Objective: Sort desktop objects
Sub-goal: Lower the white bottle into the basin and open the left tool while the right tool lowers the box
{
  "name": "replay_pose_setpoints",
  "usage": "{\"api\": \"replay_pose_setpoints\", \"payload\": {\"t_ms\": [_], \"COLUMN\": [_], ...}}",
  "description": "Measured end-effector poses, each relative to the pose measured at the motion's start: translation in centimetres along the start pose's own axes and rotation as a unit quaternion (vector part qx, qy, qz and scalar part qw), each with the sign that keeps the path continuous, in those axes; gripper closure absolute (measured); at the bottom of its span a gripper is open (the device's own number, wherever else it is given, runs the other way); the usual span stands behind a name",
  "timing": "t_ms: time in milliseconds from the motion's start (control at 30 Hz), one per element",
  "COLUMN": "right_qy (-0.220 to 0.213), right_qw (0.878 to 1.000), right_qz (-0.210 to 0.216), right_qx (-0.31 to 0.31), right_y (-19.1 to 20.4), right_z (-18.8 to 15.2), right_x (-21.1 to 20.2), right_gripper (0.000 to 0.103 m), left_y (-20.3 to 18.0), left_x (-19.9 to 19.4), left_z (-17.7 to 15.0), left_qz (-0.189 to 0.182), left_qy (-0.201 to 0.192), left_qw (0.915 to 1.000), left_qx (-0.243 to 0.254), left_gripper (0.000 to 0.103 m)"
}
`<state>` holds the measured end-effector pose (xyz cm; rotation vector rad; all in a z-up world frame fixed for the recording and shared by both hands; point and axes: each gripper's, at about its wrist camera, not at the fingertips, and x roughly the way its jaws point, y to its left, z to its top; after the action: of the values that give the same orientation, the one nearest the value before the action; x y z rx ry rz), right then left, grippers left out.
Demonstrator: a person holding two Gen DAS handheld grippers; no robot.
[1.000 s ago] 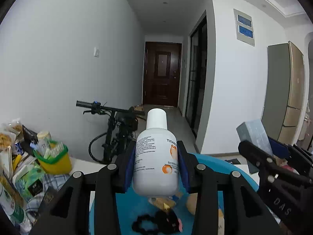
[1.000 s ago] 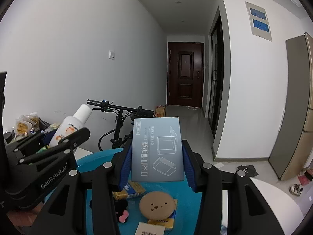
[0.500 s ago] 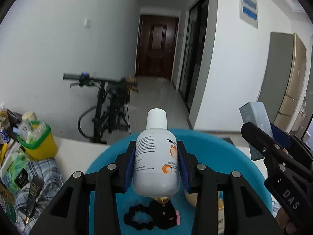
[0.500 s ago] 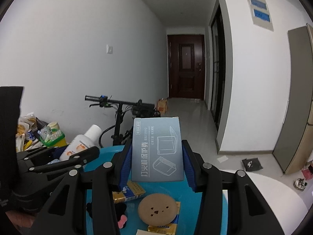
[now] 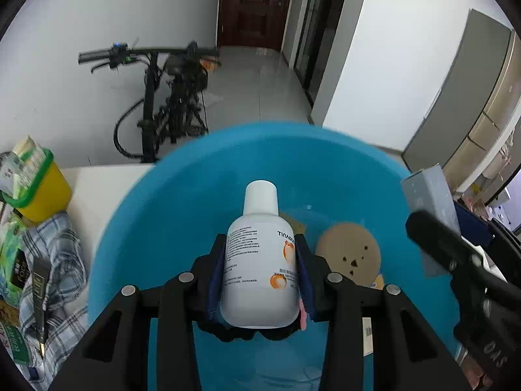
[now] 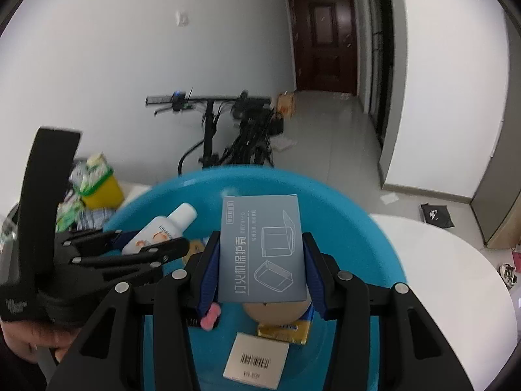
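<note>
Left gripper [image 5: 260, 277]: jaws clamped on a white bottle [image 5: 260, 260], cap pointing away, orange marks on the label; held above the blue basin [image 5: 195, 179].

Right gripper [image 6: 262, 270]: jaws closed on a grey-blue box [image 6: 262, 247] printed with line drawings and Chinese characters; held over the same basin.

Basin contents: round tan disc [image 5: 348, 254] with small dark dots, yellow packet [image 6: 283, 330], white barcode card [image 6: 255, 361], pink bow [image 6: 210, 317], black ring-shaped item, partly hidden by the bottle.

Surface: white round table [image 6: 439, 277]. To the left of the basin, a yellow bin with green rim [image 5: 39, 182] stuffed with packets, a checked cloth [image 5: 62, 254], assorted boxes.

Room: white walls, grey tiled floor, black bicycle [image 5: 162, 97] against the wall, dark brown door [image 5: 254, 3] at the corridor's end, tall cabinet [image 5: 472, 104] on the right.
</note>
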<state>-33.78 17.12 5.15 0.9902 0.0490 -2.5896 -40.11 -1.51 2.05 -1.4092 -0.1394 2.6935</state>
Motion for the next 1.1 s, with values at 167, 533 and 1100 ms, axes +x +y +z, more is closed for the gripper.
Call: {"api": "replay_pose_setpoints", "payload": {"t_ms": [167, 533, 1100], "right_qy": [0.044, 0.085, 0.089], "right_qw": [0.999, 0.996, 0.995], "right_qz": [0.016, 0.038, 0.046], "right_qx": [-0.017, -0.004, -0.006], "right_y": [0.0, -1.1, -1.0], "right_z": [-0.9, -1.8, -1.8], "right_x": [1.5, 3.2, 3.1], "right_gripper": [0.057, 0.057, 0.057], "left_y": [-0.6, -0.4, 0.6], "left_x": [1.4, 3.6, 2.8], "left_z": [-0.5, -0.7, 0.2], "left_qz": [-0.007, -0.022, -0.001], "left_qy": [0.036, 0.092, 0.065], "left_qw": [0.9993, 0.9955, 0.9979], "left_qx": [0.01, 0.01, 0.0], "left_gripper": [0.061, 0.061, 0.042]}}
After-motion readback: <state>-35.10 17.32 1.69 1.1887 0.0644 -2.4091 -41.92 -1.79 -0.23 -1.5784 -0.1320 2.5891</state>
